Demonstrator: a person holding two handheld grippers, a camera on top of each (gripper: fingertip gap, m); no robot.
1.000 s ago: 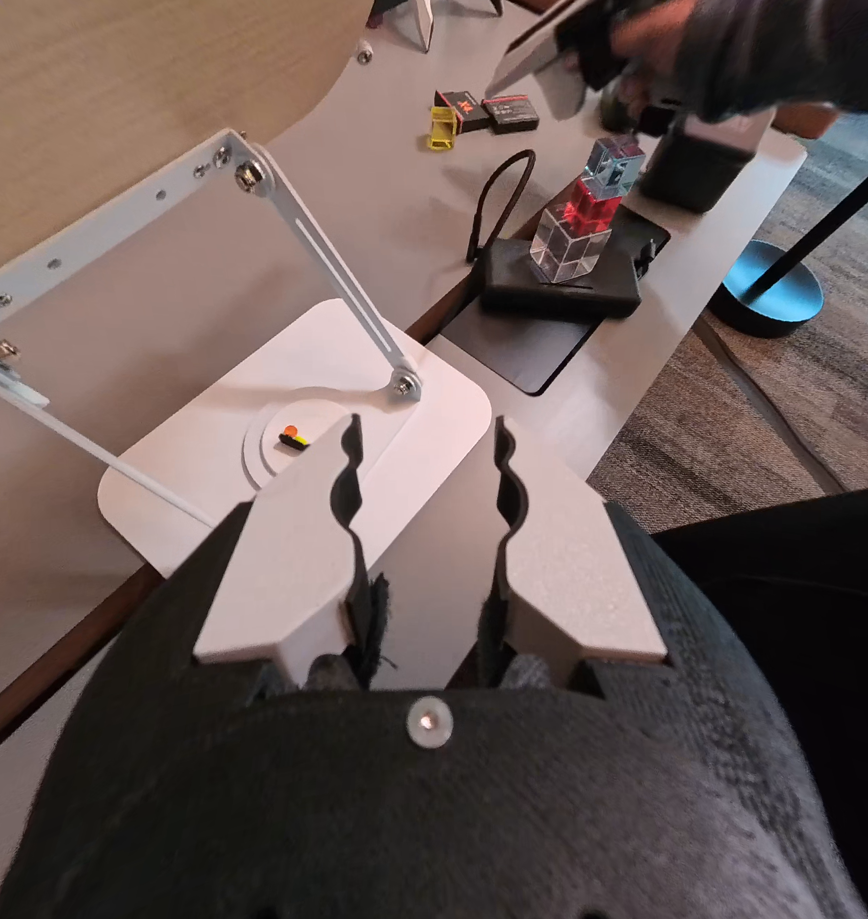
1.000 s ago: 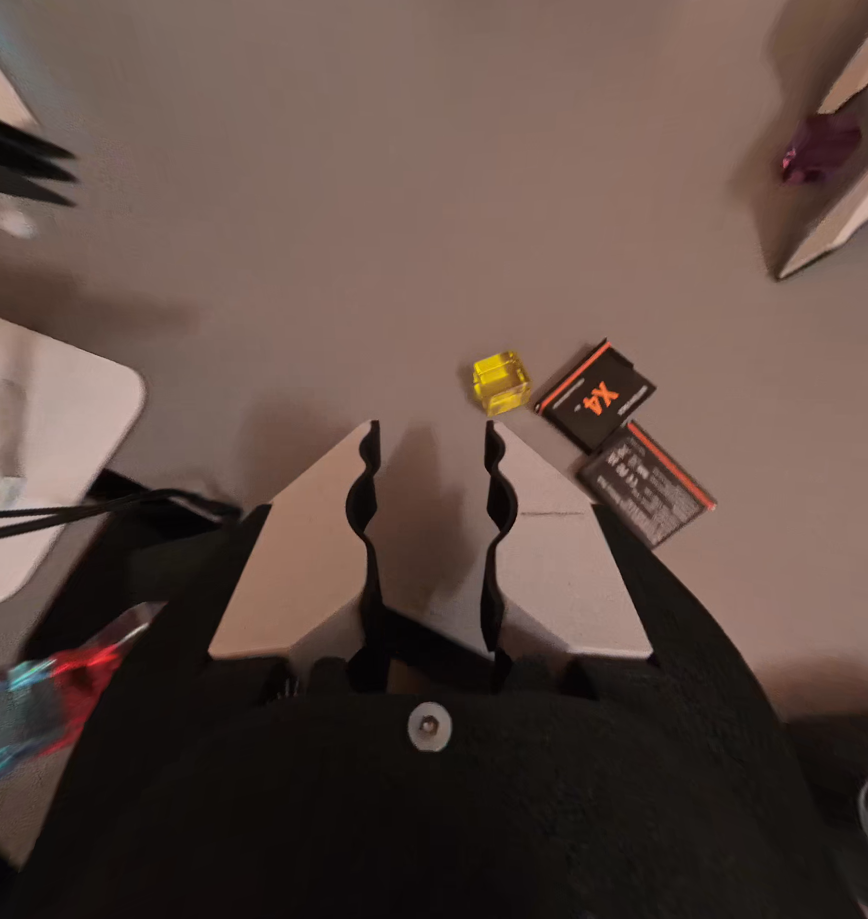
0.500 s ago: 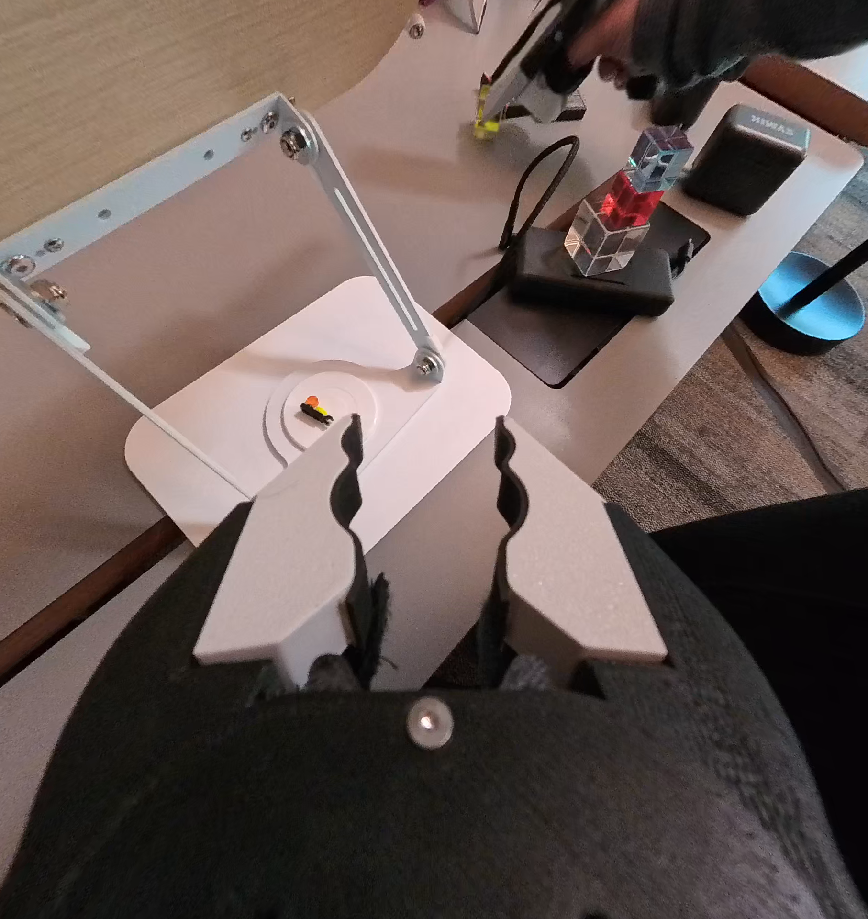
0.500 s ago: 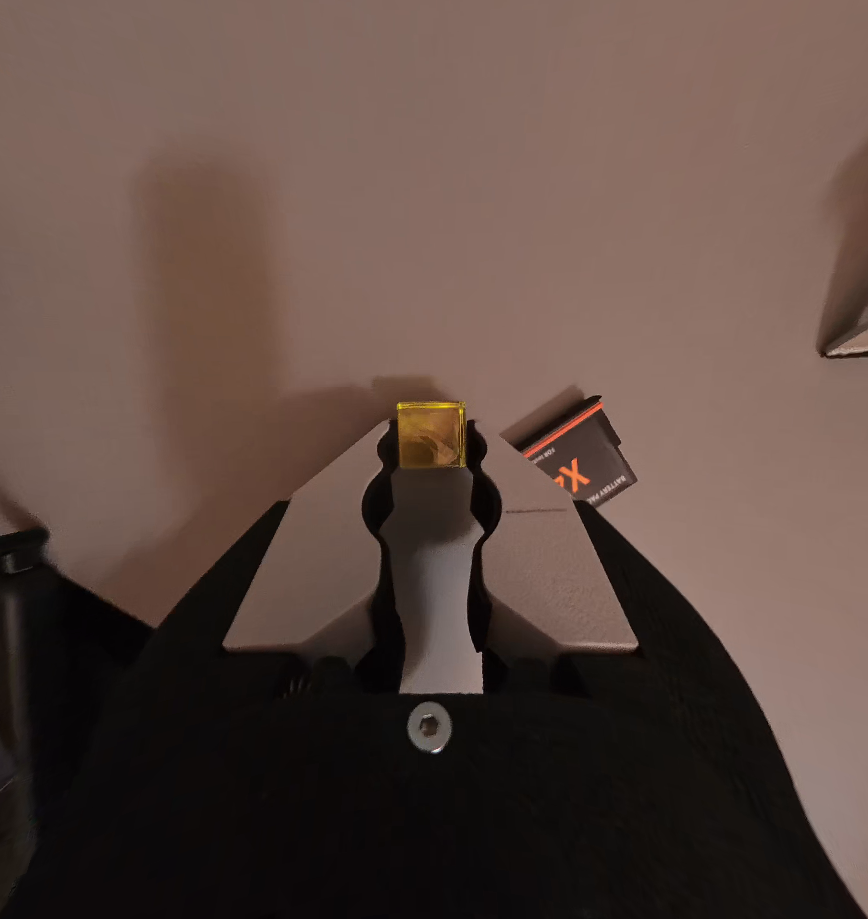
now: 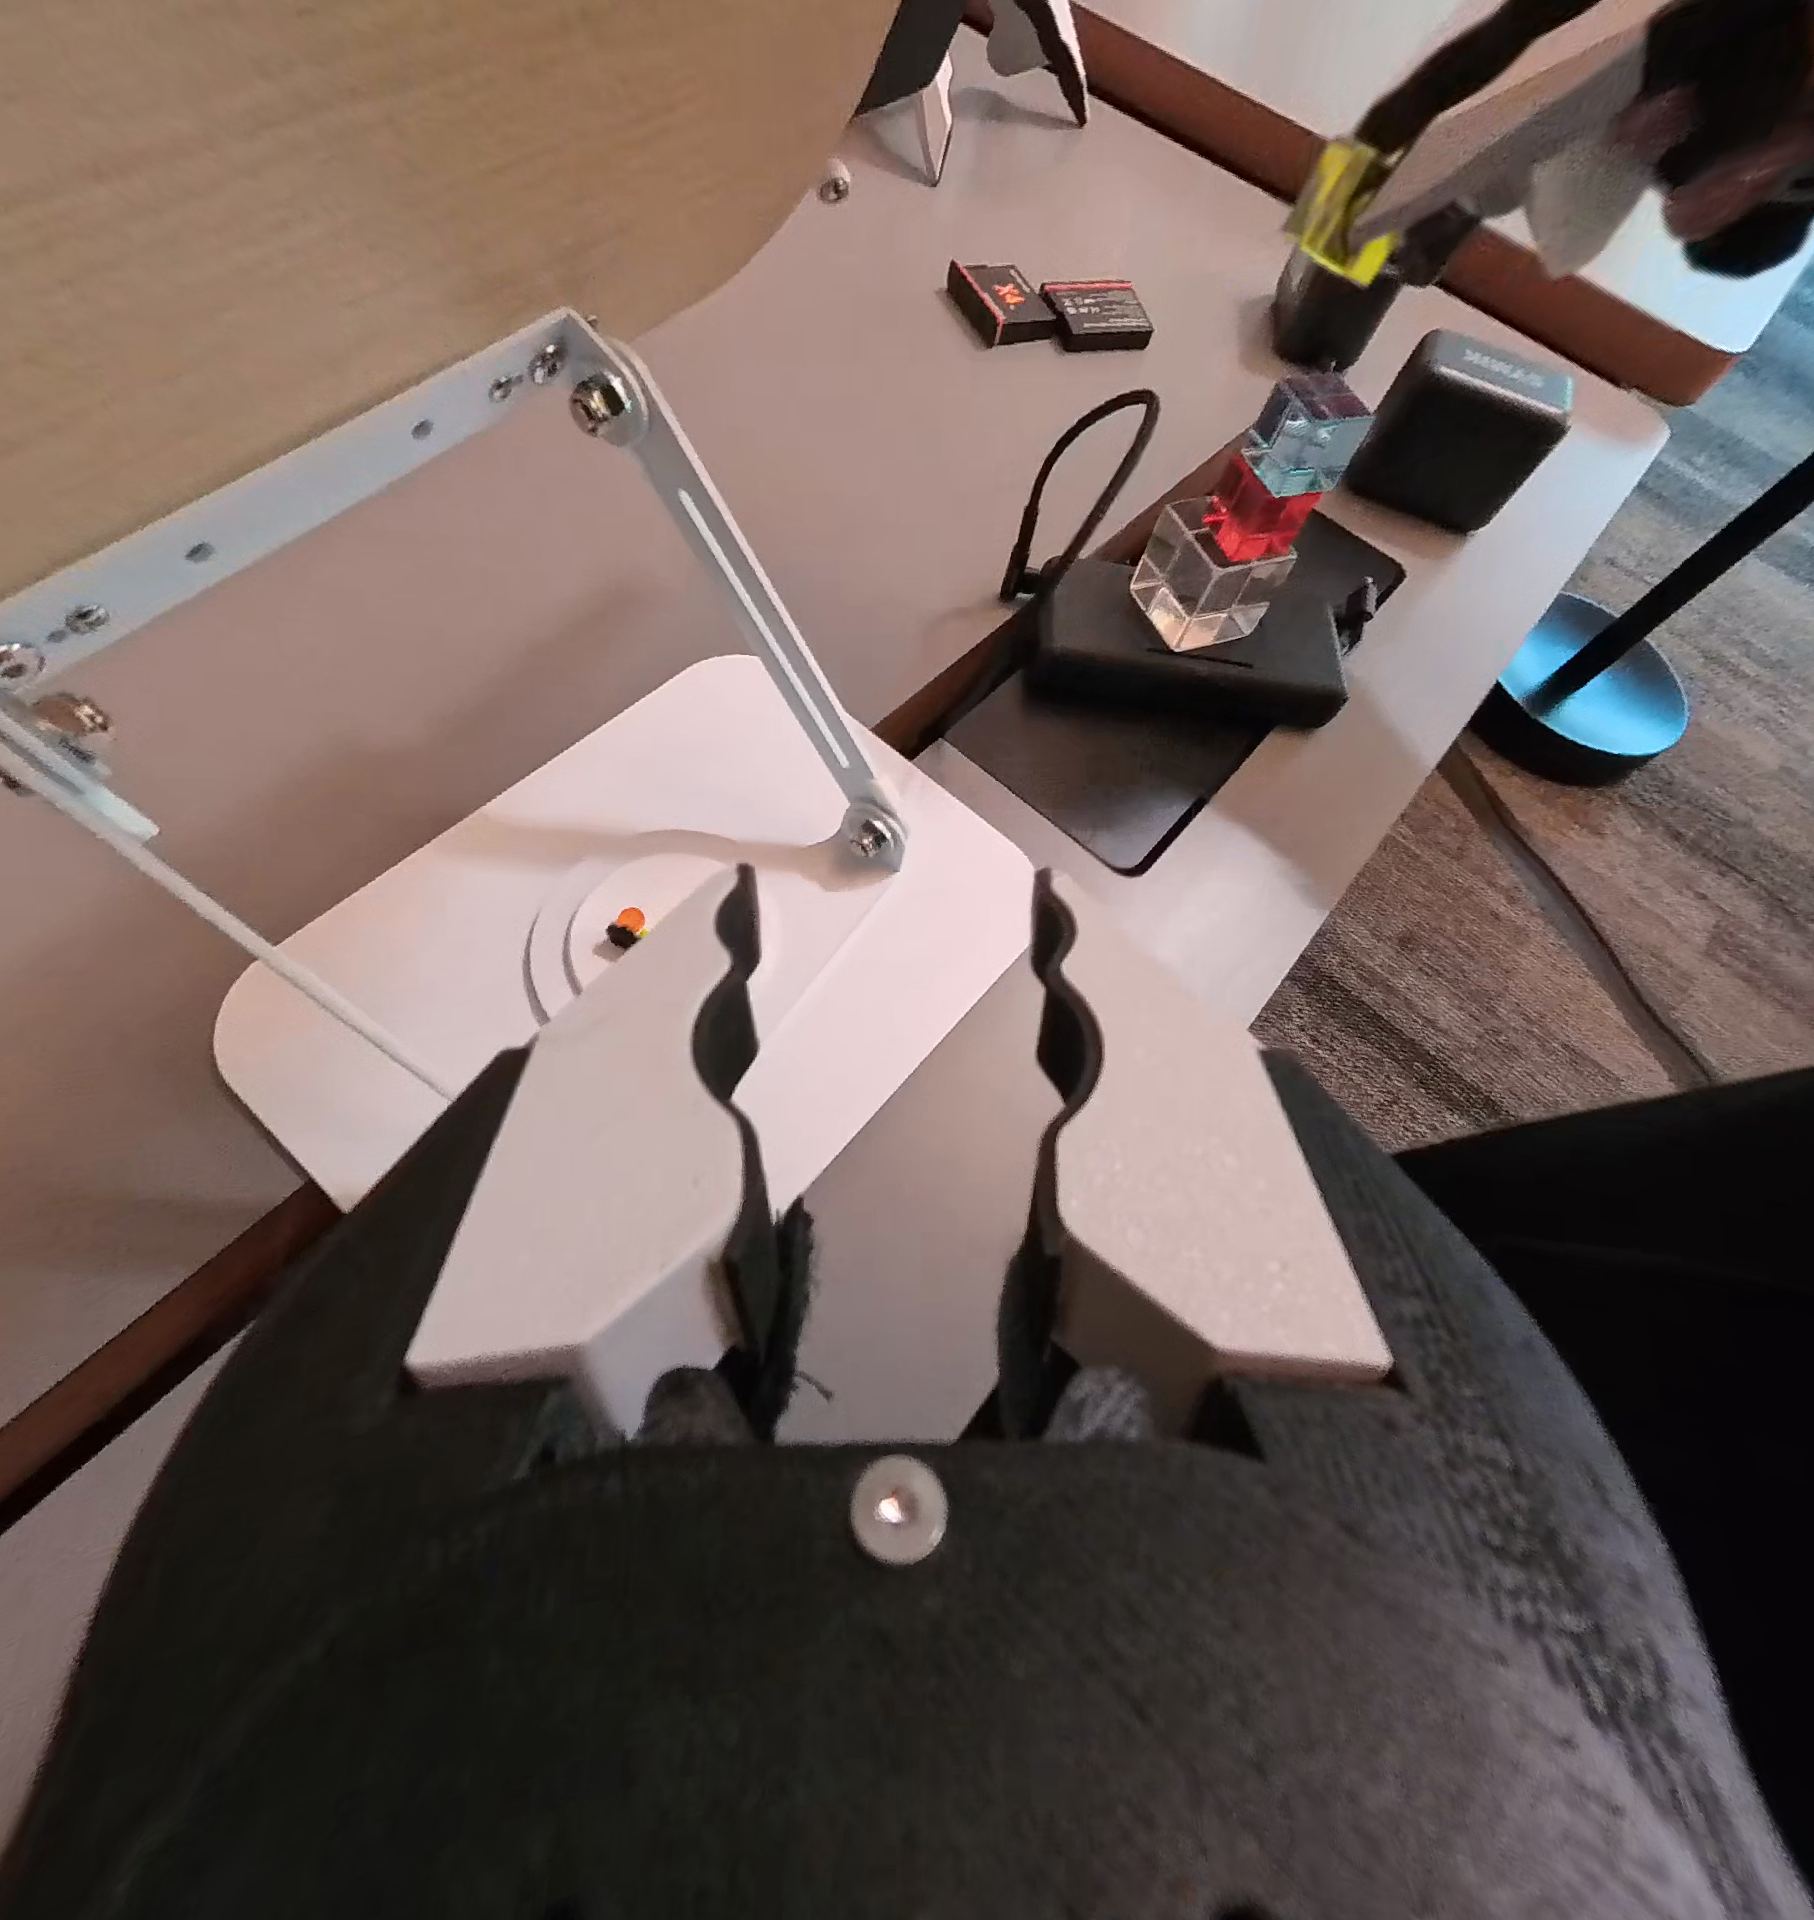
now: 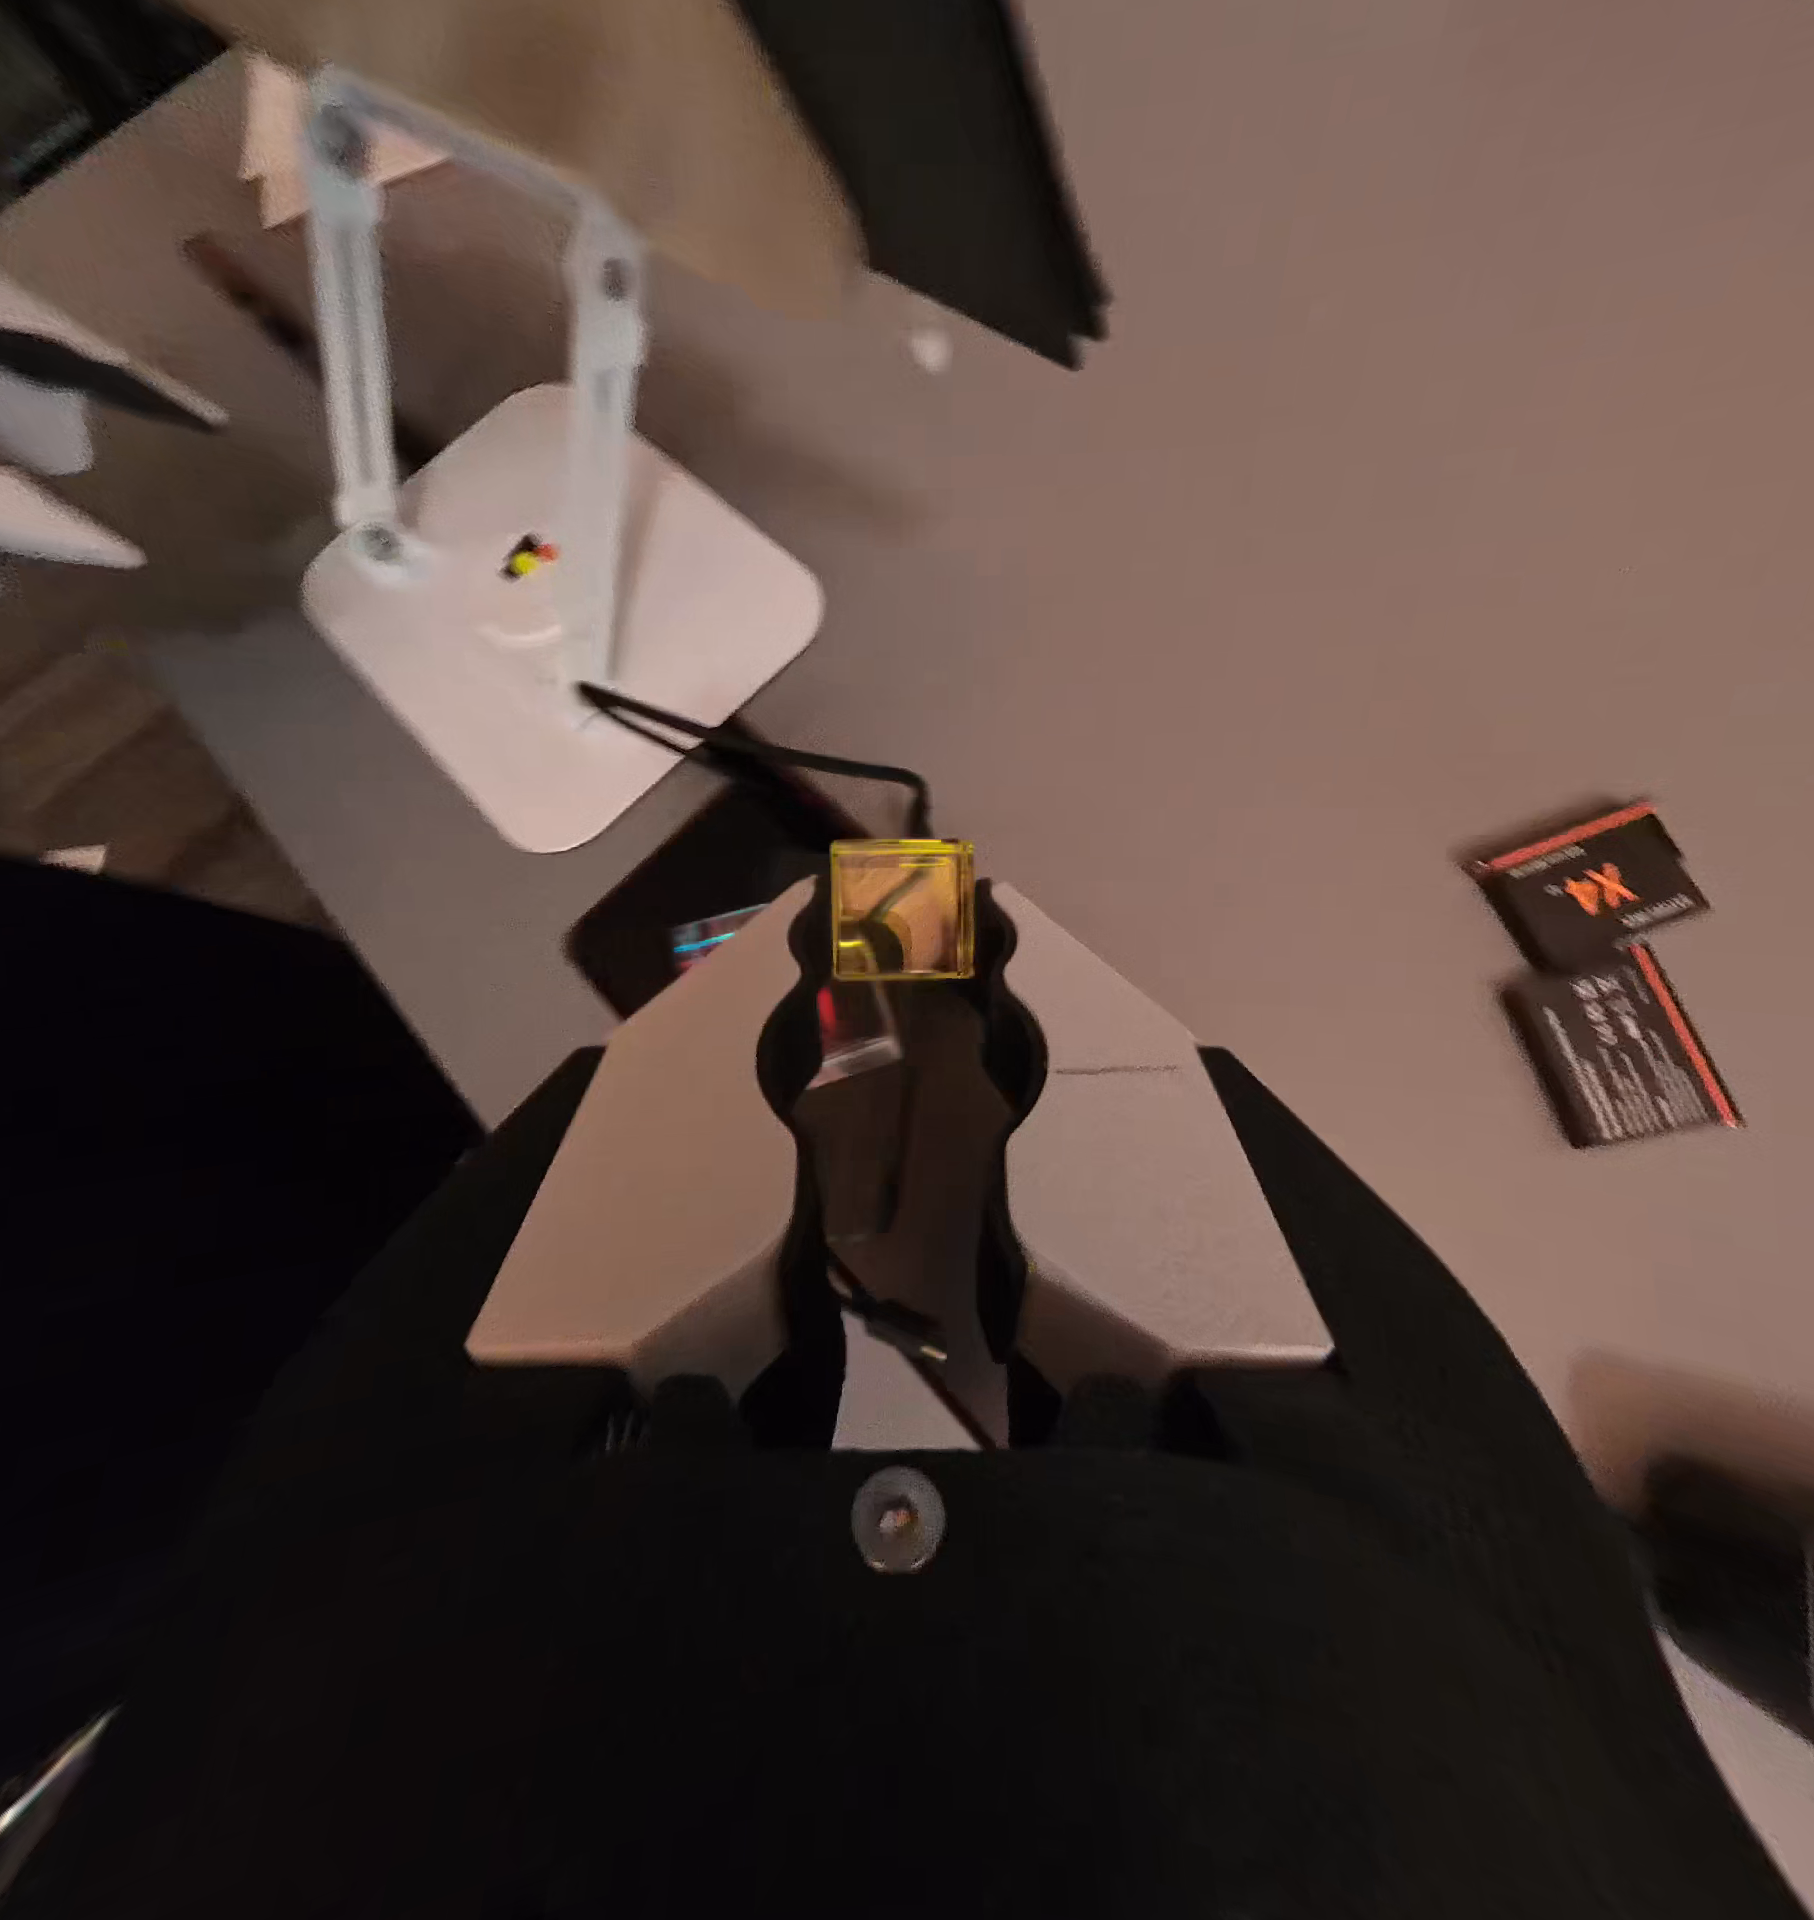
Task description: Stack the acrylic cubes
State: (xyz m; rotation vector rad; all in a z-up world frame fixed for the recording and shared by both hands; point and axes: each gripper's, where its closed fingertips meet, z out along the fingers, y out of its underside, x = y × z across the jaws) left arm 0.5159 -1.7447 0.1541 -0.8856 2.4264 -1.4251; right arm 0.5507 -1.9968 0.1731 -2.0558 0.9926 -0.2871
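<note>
Right gripper [image 6: 901,914]: pads pinch a yellow transparent cube [image 6: 901,910], lifted off the table [image 6: 1402,520].
Left gripper [image 5: 887,935]: jaws spread, bare, above white stand base [image 5: 446,966].
Left view alone shows stacked cubes [image 5: 1246,509] standing clear.

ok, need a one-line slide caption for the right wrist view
Right gripper holds a yellow cube clamped at its fingertips above the grey table, white stand behind.

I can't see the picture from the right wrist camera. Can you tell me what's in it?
The right tongs pinch a clear yellow cube above a grey table. A white stand sits behind; two black packs lie right.
</note>
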